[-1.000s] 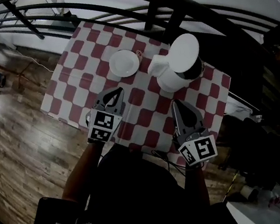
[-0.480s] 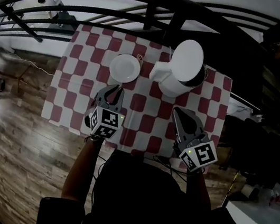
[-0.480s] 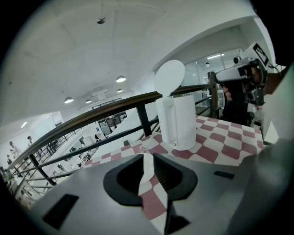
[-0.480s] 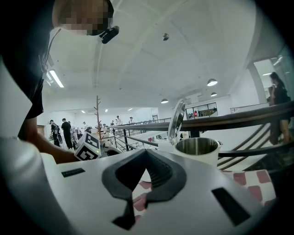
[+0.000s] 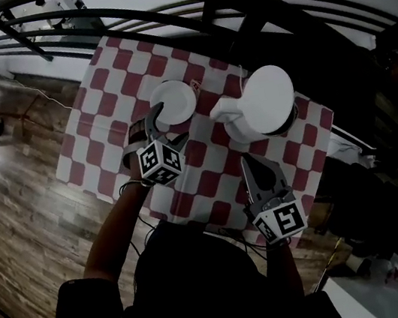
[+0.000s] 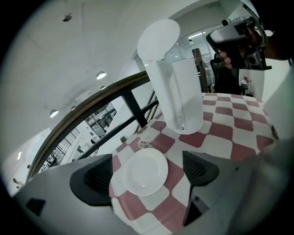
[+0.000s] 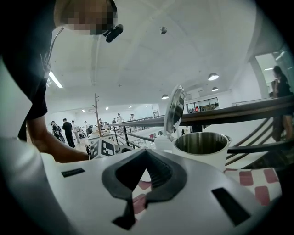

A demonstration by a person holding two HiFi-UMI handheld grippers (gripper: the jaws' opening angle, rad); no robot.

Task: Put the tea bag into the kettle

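Note:
A white kettle stands on the red-and-white checked table, its lid tipped up and its steel inside showing. A small tea bag lies on the cloth just beyond a white plate, between plate and kettle. My left gripper hovers at the plate's near edge. Its jaws are opening, with nothing between the pads; the plate shows below them. My right gripper is shut and empty, on the near side of the kettle.
A black railing runs along the table's far side, with wooden floor to the left. The table's near edge is close to my body. A person's hand holds a dark device beyond the kettle.
My left gripper has moved forward to the plate's edge and its jaws have gone from shut to open. The right gripper has stayed about where it was.

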